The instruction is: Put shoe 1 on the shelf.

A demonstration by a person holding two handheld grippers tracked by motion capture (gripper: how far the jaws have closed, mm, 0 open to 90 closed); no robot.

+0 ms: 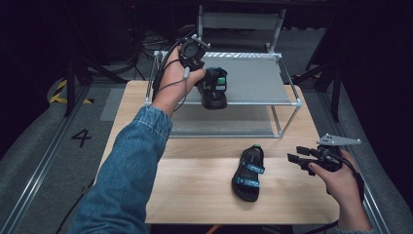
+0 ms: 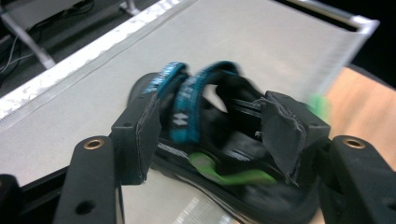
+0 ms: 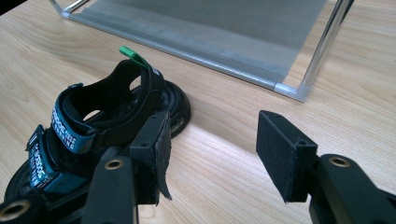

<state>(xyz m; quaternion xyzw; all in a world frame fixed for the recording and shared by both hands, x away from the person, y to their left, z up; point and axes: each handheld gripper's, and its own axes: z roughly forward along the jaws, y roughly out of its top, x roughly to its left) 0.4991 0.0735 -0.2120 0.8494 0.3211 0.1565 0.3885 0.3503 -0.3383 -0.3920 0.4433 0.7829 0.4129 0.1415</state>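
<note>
High view: one sandal up on the rack, its mate down on the table.

We see the left gripper (image 1: 207,80) at the sandal on the rack (image 1: 215,88), which rests on the grey top shelf (image 1: 253,80) — in the left gripper view its jaws straddle the blue straps with gaps at both pads, so they stand apart and grip nothing. Our right gripper (image 1: 296,155) hovers over the table's (image 1: 195,185) right edge, jaws wide and empty — the second sandal (image 1: 249,173) lies flat on the wood just to its left, in front of the rack.
</note>
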